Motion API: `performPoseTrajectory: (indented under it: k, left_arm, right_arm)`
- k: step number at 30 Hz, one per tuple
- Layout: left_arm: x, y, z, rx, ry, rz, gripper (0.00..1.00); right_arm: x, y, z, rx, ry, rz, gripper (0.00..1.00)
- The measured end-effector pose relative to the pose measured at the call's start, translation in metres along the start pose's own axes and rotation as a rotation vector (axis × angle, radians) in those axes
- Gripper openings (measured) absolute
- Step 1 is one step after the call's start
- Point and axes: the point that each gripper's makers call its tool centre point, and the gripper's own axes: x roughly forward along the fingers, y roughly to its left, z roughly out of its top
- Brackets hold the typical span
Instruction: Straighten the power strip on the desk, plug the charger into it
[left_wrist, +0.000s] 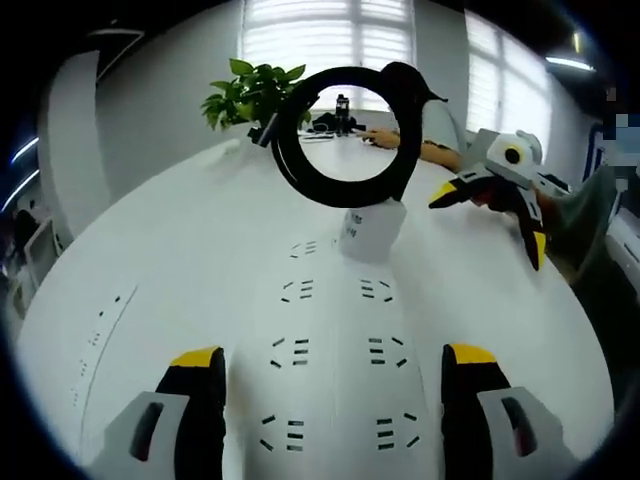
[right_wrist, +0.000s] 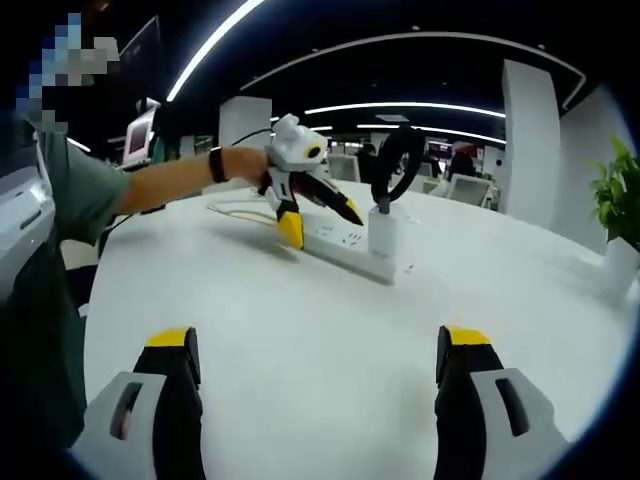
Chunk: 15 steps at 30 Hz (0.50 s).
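Lying lengthwise between the wide-open, empty jaws of the left gripper (left_wrist: 332, 372), power strip (left_wrist: 335, 375), charger (left_wrist: 372, 230) plugged upright at its far end, right gripper (right_wrist: 315, 362) open, empty, well short of strip.

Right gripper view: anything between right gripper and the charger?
Nothing visible. Bare table lies between the right gripper and the charger, which stands on the strip. The left gripper is over the strip beside the charger, off that line.

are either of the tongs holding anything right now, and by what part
Nothing is held. The left tongs stand open over the power strip, and the right tongs are open above bare desk.
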Motion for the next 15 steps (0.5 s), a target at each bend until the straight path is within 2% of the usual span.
performPoseTrajectory:
  k: [6, 9, 15]
  left_arm:
    - [0.01, -0.003, 0.003, -0.006, -0.003, -0.008, 0.85]
    - [0.011, -0.002, 0.004, -0.013, -0.007, -0.011, 0.79]
    - [0.014, -0.004, 0.004, -0.03, -0.012, -0.022, 0.78]
  right_arm:
    - [-0.002, -0.003, 0.0, 0.001, -0.001, -0.006, 0.98]
    - [-0.002, -0.005, -0.002, 0.002, 0.0, -0.007, 0.97]
    - [-0.002, -0.007, -0.005, 0.004, 0.006, -0.013, 0.96]
